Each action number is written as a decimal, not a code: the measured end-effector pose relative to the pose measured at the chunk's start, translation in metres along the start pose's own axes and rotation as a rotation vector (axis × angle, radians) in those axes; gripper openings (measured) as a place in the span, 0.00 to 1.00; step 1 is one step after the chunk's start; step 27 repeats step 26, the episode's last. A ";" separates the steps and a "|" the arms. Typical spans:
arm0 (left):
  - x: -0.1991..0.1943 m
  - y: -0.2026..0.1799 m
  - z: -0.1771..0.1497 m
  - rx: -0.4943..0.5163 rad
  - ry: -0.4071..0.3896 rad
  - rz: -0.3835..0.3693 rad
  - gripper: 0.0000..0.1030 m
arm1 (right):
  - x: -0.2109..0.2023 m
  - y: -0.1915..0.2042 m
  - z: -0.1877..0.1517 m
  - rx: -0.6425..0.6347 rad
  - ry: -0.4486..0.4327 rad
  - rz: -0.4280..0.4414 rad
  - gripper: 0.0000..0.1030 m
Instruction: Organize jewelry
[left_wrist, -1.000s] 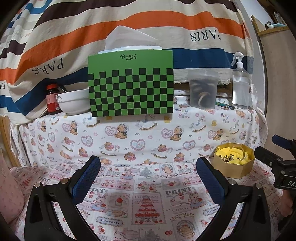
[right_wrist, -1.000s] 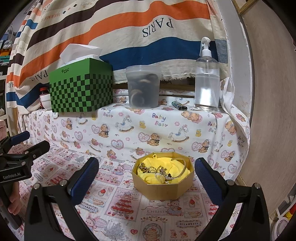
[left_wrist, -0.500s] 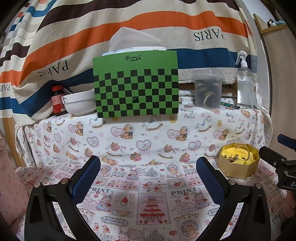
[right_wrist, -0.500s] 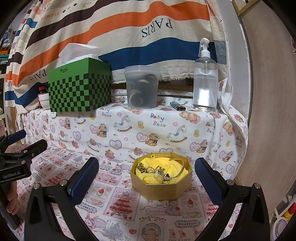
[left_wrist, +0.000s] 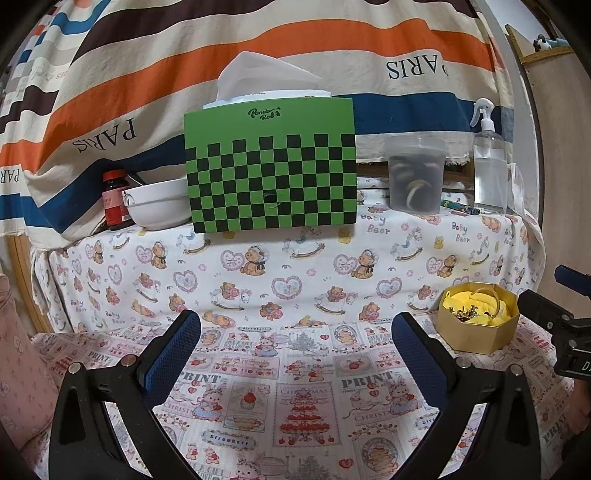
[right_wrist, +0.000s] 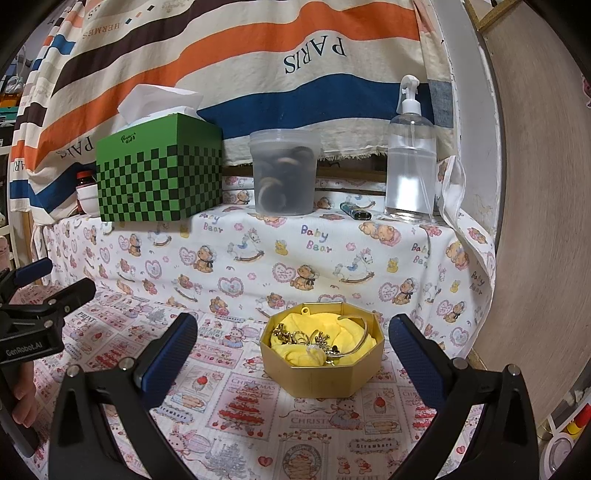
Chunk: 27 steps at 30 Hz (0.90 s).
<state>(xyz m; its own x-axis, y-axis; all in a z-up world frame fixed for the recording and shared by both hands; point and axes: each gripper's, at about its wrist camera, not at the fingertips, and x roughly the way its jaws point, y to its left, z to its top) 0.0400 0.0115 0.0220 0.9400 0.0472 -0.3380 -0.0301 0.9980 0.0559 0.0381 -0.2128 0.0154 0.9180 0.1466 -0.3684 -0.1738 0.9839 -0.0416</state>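
Jewelry box: a gold octagonal box (right_wrist: 320, 360) sits on the printed cloth of the worktop (right_wrist: 236, 424), lined with yellow cloth and holding a tangle of gold pieces (right_wrist: 310, 341) with a bangle (right_wrist: 360, 339) curving along its right side.
Direction from right gripper: the box lies straight ahead of the right gripper (right_wrist: 291, 354), between the lines of its two fingers, slightly right of centre and near.
Direction from left gripper: the box (left_wrist: 478, 319) is off to the right of the left gripper (left_wrist: 295, 350) and a little farther away.
Nearer hand: the right one, by my reading; the left would have to cross over.
Right gripper state: spread wide, holding nothing.
Left gripper state: spread wide, holding nothing, over bare cloth.
Bangle axis: its visible arc runs near to far along the box's right wall.
Next move, as a judgement: the right gripper goes forward and down into the box; the tangled pieces may lift together.
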 end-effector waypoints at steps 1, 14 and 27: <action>0.000 0.000 0.000 0.000 0.001 0.000 0.99 | 0.000 0.000 0.000 0.000 0.003 0.000 1.00; 0.001 0.000 0.000 0.002 0.003 0.000 0.99 | 0.000 0.000 -0.001 -0.001 0.006 0.000 1.00; 0.002 0.001 0.000 0.003 0.008 -0.007 1.00 | 0.002 -0.001 -0.001 0.004 0.011 0.001 1.00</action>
